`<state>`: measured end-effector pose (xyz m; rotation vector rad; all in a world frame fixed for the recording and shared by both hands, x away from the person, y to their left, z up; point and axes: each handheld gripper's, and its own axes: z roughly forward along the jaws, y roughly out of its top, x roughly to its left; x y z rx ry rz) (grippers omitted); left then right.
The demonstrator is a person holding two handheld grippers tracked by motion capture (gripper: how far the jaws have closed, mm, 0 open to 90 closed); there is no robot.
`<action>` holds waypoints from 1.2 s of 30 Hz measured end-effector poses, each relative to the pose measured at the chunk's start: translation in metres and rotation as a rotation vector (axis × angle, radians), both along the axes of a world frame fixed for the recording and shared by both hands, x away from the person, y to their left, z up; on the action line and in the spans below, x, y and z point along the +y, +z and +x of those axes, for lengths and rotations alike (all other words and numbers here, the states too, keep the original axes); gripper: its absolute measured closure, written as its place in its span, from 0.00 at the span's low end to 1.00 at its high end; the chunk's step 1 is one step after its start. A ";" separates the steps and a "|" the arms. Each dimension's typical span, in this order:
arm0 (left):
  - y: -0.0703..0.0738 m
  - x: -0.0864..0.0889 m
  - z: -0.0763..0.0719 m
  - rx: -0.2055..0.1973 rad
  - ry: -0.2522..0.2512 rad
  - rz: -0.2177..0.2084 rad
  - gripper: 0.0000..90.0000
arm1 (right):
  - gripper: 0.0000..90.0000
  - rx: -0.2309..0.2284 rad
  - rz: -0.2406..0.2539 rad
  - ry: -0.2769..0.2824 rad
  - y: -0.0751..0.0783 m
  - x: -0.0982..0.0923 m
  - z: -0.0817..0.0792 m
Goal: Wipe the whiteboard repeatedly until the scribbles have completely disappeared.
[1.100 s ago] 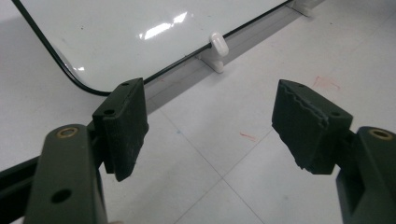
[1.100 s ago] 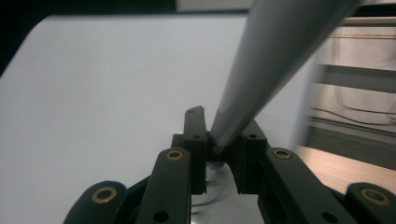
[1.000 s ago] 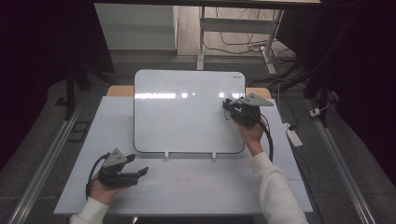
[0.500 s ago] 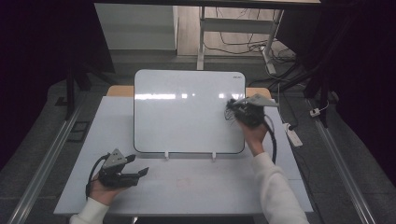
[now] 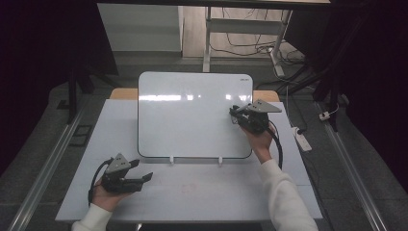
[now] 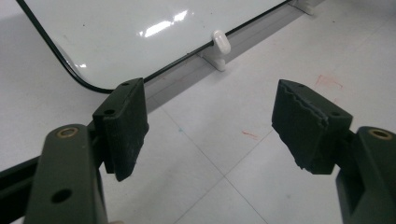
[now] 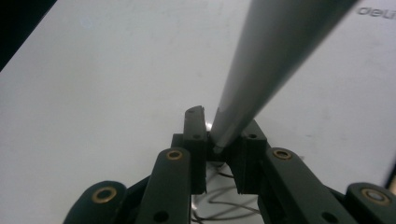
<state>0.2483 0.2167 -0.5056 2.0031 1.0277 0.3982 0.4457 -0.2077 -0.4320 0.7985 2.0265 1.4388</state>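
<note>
The right gripper (image 5: 236, 113) sits at the right-centre of the high view, up against the face of the whiteboard (image 5: 192, 115), which stands propped on two small white clips (image 5: 172, 160) on the table (image 5: 202, 192). In the right gripper view its jaws are pinched tight on a slim grey pen (image 7: 261, 70), whose shaft rises blurred toward the upper right of the frame — which end carries the tip cannot be told. The board's surface looks blank, with only glare across it.

The left gripper (image 5: 142, 177) rests low in the lower left of the high view, on the table, well apart from the board. The left gripper view shows its jaws spread wide with nothing between them, and the board's rounded black-edged corner (image 6: 88, 86) lies ahead in the upper left.

The likeliest trouble is the board itself: it leans on those clips with nothing bracing it, so a firm push from the pen could tip it back or slide it. The pen is also held near one end — sideways drag while writing could make it pivot or slip in the pads, and the line would wander.
</note>
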 end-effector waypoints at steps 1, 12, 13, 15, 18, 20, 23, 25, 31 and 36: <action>0.000 -0.001 0.000 -0.001 0.000 0.000 0.31 | 0.87 -0.002 0.030 -0.049 0.003 -0.009 0.003; 0.001 0.000 0.000 -0.002 0.000 -0.002 0.31 | 0.87 -0.024 0.042 -0.116 0.008 -0.020 0.007; 0.001 0.000 -0.001 -0.004 -0.001 -0.002 0.31 | 0.87 -0.016 0.065 -0.129 0.009 -0.024 0.009; 0.001 0.000 0.000 -0.003 0.001 -0.005 0.31 | 0.87 -0.019 0.034 -0.115 0.007 -0.017 0.004; 0.000 0.001 0.001 0.002 0.001 -0.004 0.31 | 0.87 -0.026 -0.073 -0.022 0.000 0.001 -0.006; 0.000 0.000 0.000 0.000 -0.001 -0.001 0.31 | 0.87 -0.031 -0.055 -0.052 0.003 -0.007 -0.004; 0.001 -0.001 -0.001 -0.005 -0.002 -0.002 0.31 | 0.87 -0.002 0.093 -0.156 0.006 -0.030 0.004; 0.001 -0.001 0.000 -0.003 0.000 -0.003 0.31 | 0.87 -0.002 0.067 -0.130 0.002 -0.021 -0.001; 0.000 -0.001 0.000 -0.001 0.000 0.000 0.31 | 0.87 -0.026 0.003 -0.103 0.002 -0.015 -0.004; 0.000 0.000 0.001 0.003 0.003 -0.003 0.31 | 0.87 -0.009 -0.041 -0.039 -0.005 -0.002 -0.012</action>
